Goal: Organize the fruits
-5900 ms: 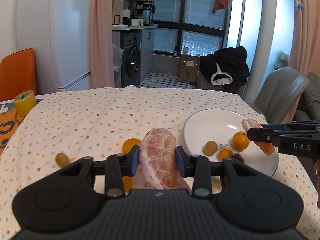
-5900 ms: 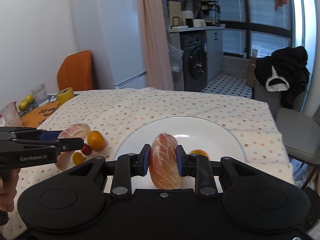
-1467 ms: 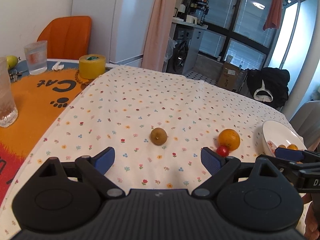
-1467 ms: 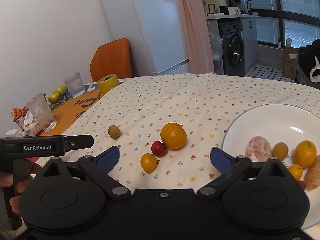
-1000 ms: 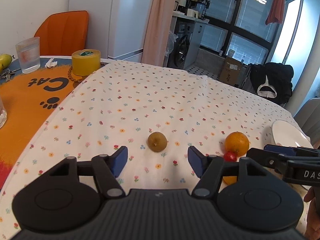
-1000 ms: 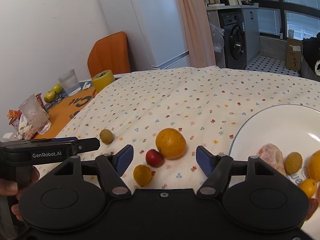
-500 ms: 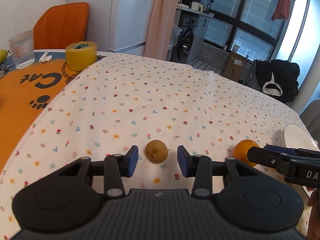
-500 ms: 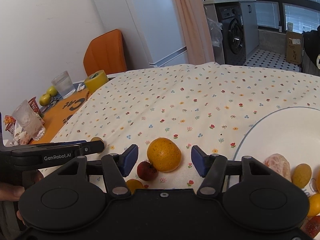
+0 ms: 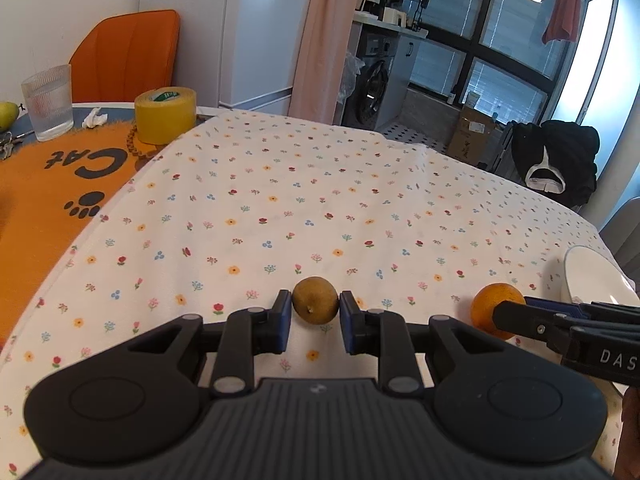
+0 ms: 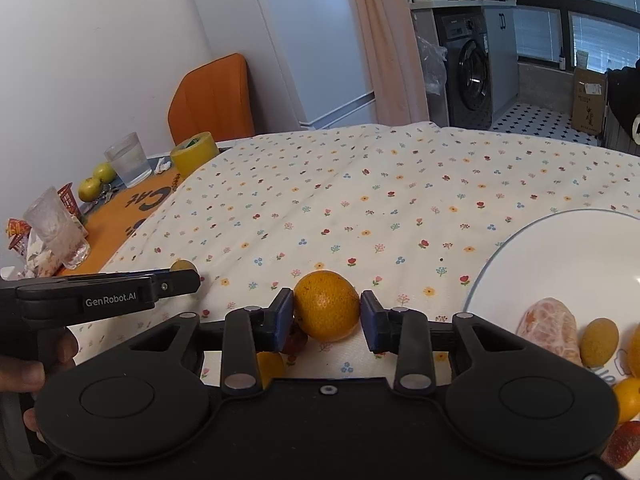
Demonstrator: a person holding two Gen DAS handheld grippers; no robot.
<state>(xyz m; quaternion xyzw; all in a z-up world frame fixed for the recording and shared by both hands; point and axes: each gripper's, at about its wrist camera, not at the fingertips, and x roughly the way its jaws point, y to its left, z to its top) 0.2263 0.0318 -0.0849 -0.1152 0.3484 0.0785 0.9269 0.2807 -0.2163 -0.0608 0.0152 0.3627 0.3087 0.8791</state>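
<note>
half a second ago both sets of jaws stood wider; now the left gripper (image 9: 315, 312) has closed its blue pads onto the small brown fruit (image 9: 315, 299), both pads touching its sides while it sits on the flowered tablecloth (image 9: 304, 208). the right gripper (image 10: 327, 314) has narrowed around the orange (image 10: 327, 305); its left pad touches the peel, whether the right pad touches i cannot tell. tucked behind the right gripper's left finger lie a small red fruit (image 10: 295, 340) and a small orange fruit (image 10: 270, 368), both partly hidden. to the left are a roll of yellow tape (image 9: 165, 114), a glass (image 9: 48, 102) and an orange mat (image 9: 44, 184). the white plate (image 10: 560, 256) at the right holds a peeled citrus piece (image 10: 550, 328), a brown fruit (image 10: 599, 342), an orange one (image 10: 628, 398) and a red one at its edge.
</note>
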